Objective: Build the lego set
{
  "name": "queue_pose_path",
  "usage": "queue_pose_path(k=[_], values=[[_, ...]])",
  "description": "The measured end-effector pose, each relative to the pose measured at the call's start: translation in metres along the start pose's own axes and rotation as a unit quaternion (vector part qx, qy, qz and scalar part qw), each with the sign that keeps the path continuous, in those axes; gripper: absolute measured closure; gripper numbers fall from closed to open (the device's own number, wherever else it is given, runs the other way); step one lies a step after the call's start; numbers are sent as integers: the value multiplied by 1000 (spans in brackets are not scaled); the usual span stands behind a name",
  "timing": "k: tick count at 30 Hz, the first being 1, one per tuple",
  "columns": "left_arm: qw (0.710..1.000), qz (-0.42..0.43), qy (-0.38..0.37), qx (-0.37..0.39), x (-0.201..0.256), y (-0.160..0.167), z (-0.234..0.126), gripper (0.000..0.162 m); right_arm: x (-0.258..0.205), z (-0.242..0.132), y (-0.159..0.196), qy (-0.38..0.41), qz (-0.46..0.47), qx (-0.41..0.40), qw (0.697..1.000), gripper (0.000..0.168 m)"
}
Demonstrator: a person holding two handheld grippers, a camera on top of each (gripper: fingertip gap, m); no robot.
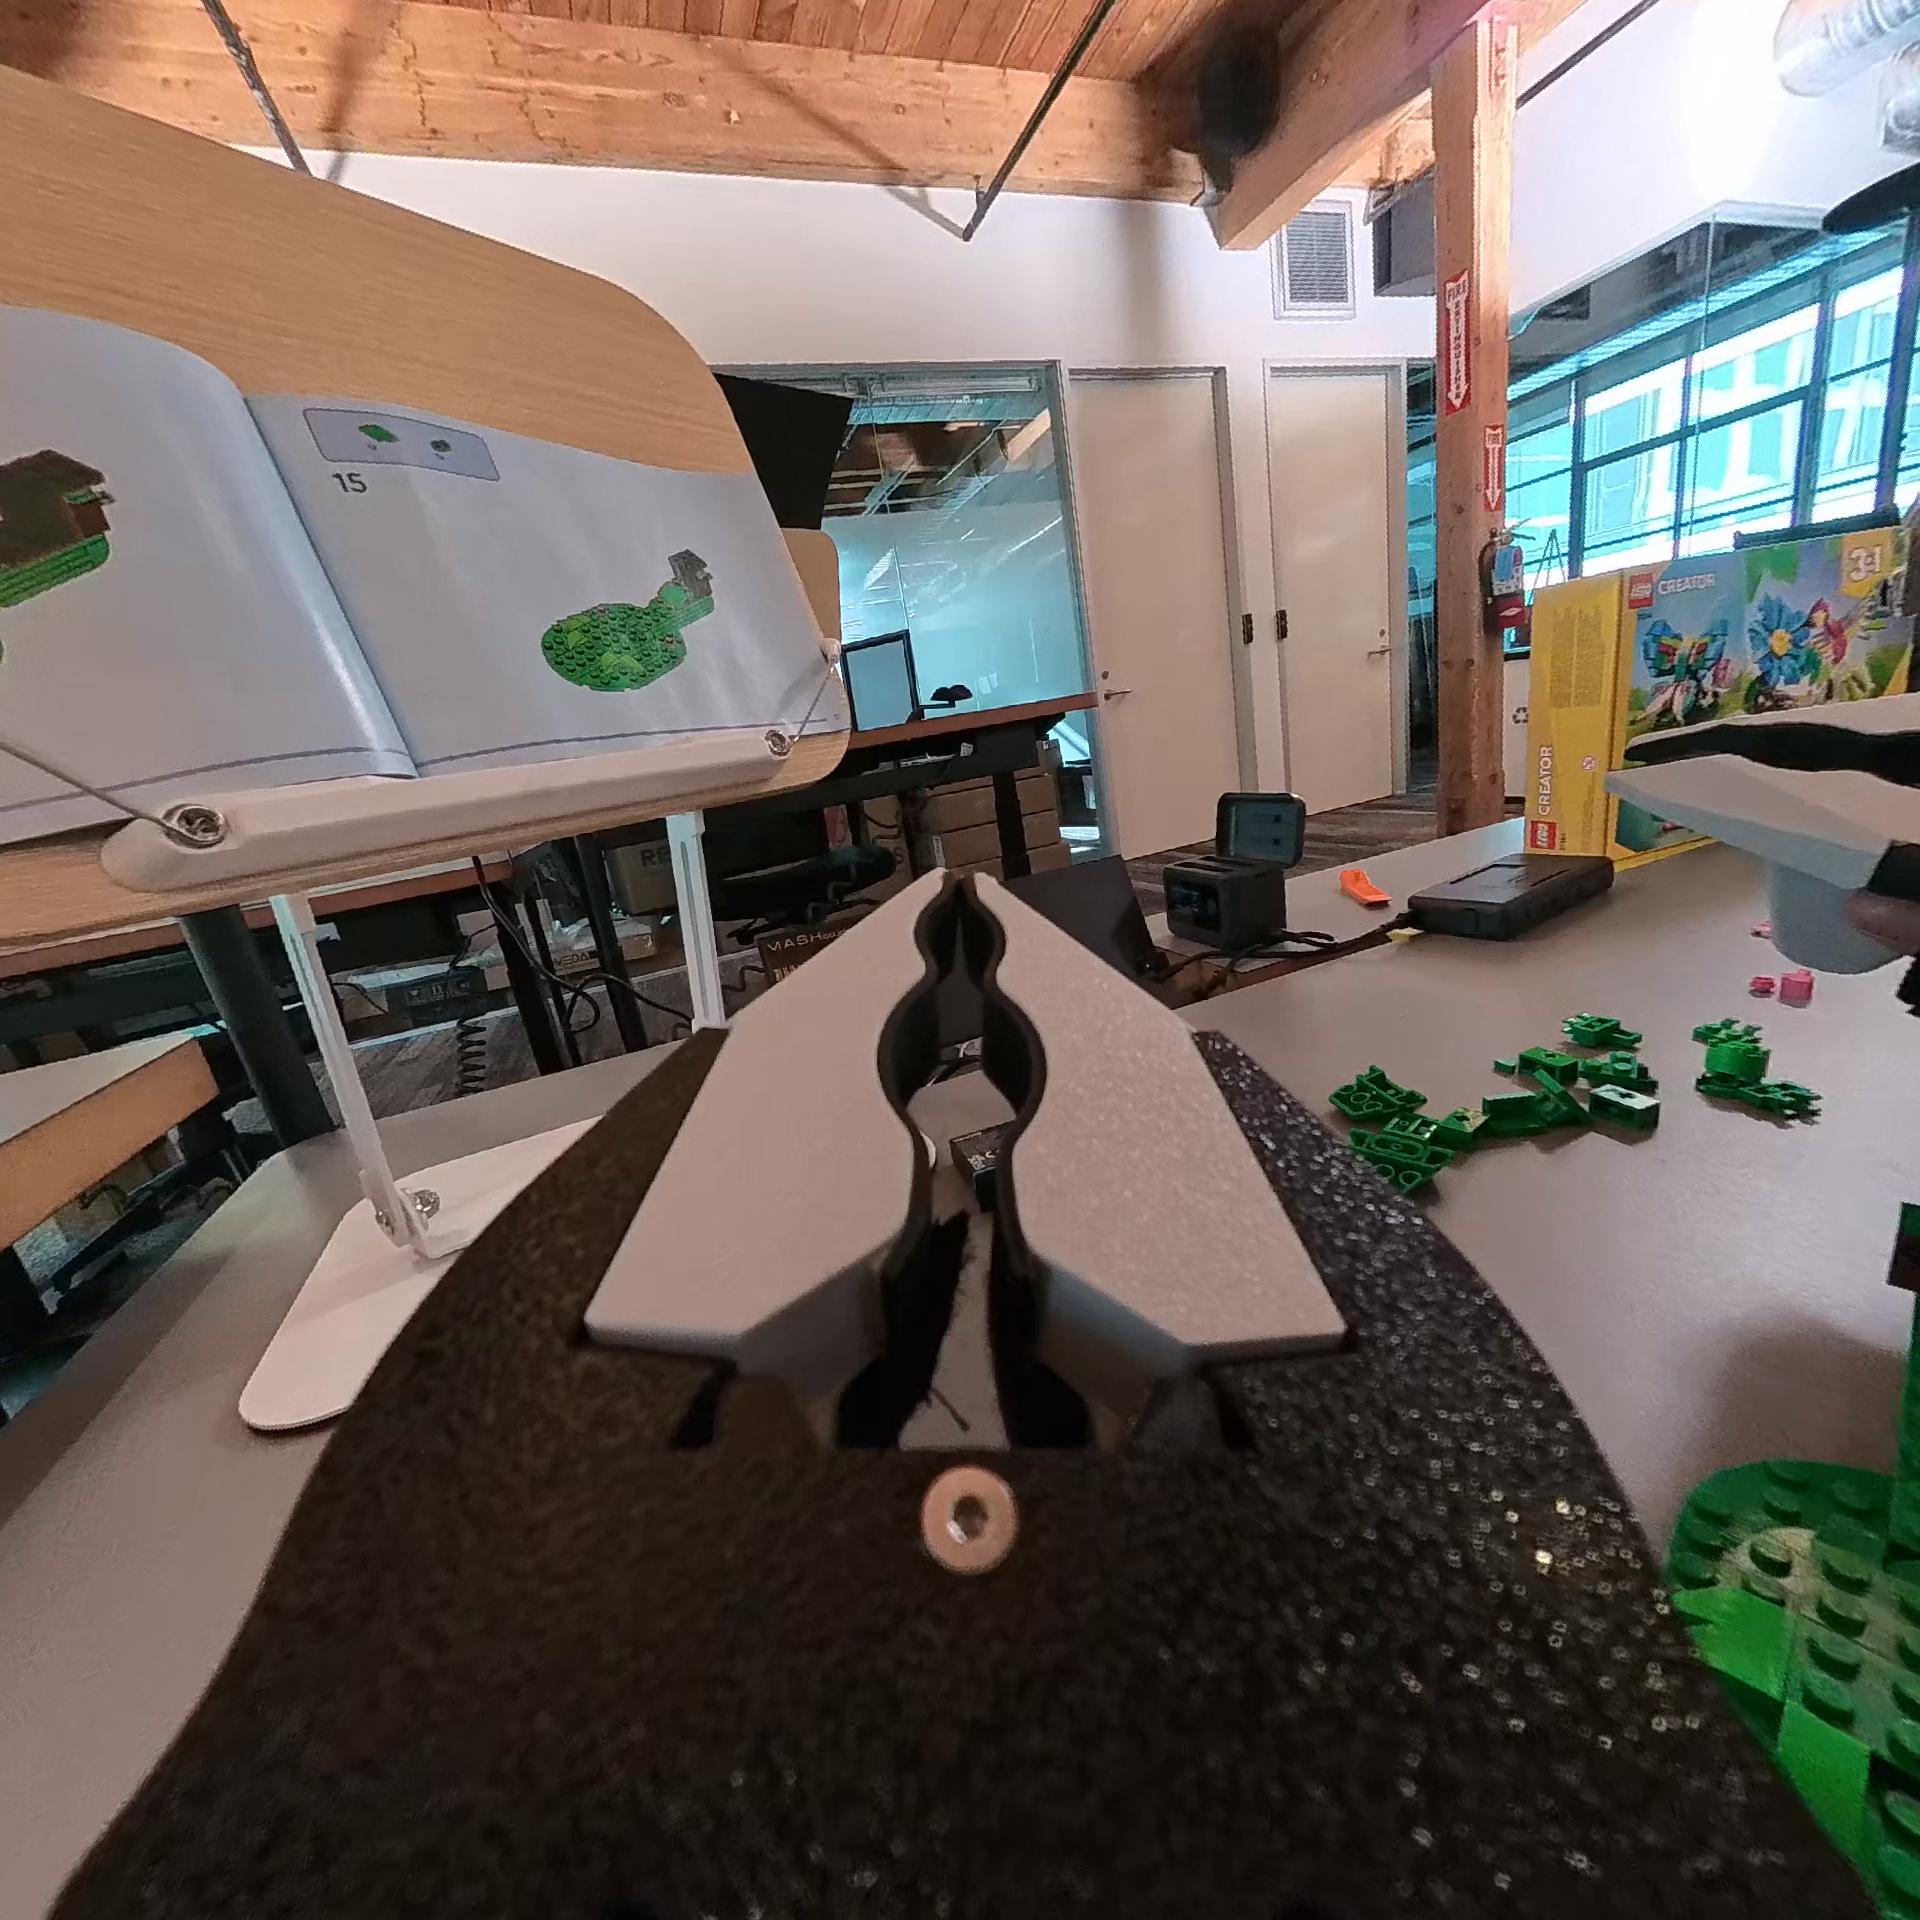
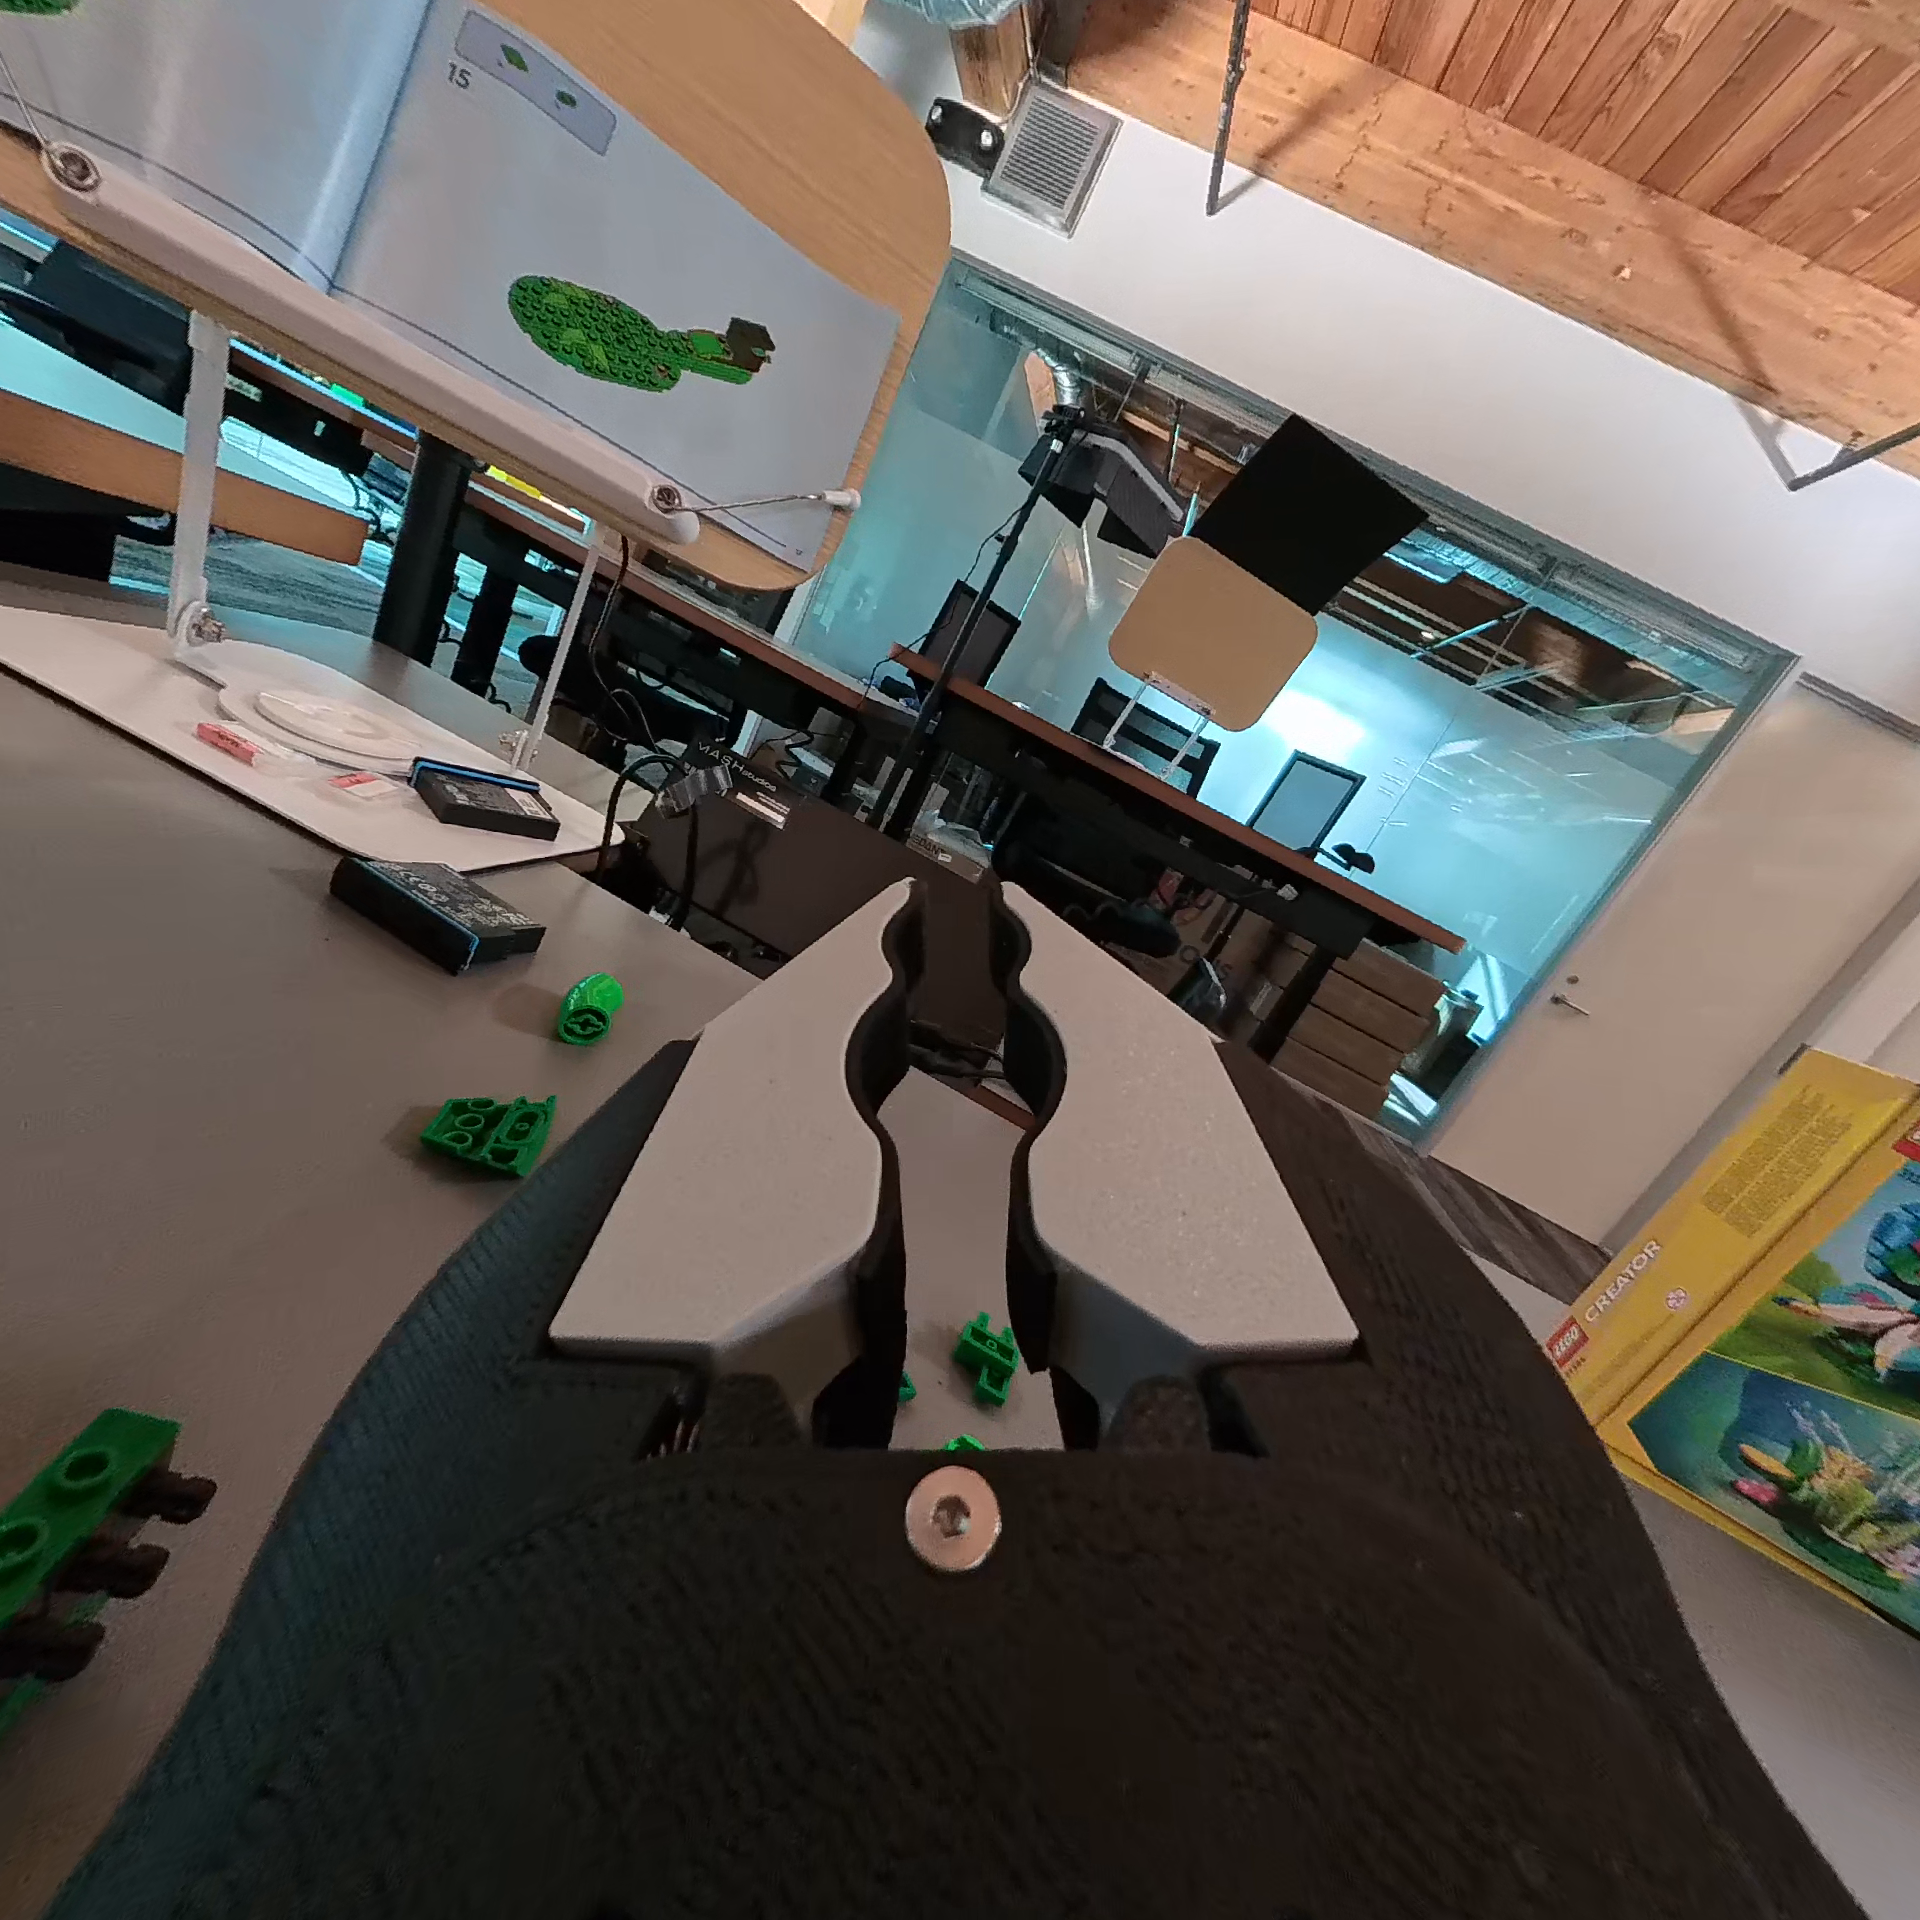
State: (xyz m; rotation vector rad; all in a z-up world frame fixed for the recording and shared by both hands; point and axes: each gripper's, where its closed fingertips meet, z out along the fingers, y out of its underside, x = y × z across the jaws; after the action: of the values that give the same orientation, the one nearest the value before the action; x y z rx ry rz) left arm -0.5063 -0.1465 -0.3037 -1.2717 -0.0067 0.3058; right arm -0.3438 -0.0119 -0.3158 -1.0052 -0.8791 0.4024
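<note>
My left gripper (image 1: 958,881) is shut and empty, held above the grey table (image 1: 1558,1299). The green baseplate build (image 1: 1808,1621) lies at its lower right. Loose green pieces (image 1: 1507,1101) are scattered to the right. My right gripper (image 2: 958,885) has its tips slightly apart and holds nothing; it also shows in the left wrist view (image 1: 1766,790) at the right edge. Small green pieces (image 2: 985,1351) lie on the table beneath it. A green plate (image 2: 488,1132) and a round green piece (image 2: 590,1008) lie to its left. A green and brown part of the build (image 2: 73,1507) is at the left edge.
An open instruction booklet (image 1: 416,582) rests on a wooden stand with a white base (image 1: 343,1309). Two black batteries (image 2: 436,914) lie near it. A yellow set box (image 1: 1714,665), a black power bank (image 1: 1507,894), a charger case (image 1: 1236,862) and pink pieces (image 1: 1787,985) sit at the far side. The left gripper's tips are roughly 20 cm from the right gripper's. The green plate (image 2: 488,1132) is about 12 cm from my right fingertips and 20 cm from my left. It turns up in the left wrist view (image 1: 1412,1158) as well.
</note>
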Motion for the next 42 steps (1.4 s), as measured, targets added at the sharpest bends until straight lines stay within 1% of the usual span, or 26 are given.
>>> queue_pose_path(k=[19,24,29,31,34,36,37,40,42], values=[[1000,0,2,3,2,-1,1,162,-3,0,0,-10,9,-3,1000,160],[1000,5,9,5,7,-2,1,162,-6,-6,-3,-9,-8,-6,1000,160],[1000,-15,7,11,8,-5,-1,162,-15,-16,-11,-11,-56,-6,998,160],[999,-21,15,21,14,-9,-4,162,-6,-22,-18,7,-61,-3,998,160],[999,-4,25,24,21,-12,-4,162,31,-36,-35,44,-56,8,997,160],[999,1,27,23,23,-11,-4,162,60,-43,-32,41,-54,-26,997,157],[999,0,27,23,22,-11,-4,162,69,-47,-27,17,-49,-54,997,154],[999,-7,21,22,19,-10,-3,162,81,-71,1,-79,-11,-154,985,145],[999,-13,19,21,16,-10,-3,162,81,-93,27,-154,27,-225,962,140]])
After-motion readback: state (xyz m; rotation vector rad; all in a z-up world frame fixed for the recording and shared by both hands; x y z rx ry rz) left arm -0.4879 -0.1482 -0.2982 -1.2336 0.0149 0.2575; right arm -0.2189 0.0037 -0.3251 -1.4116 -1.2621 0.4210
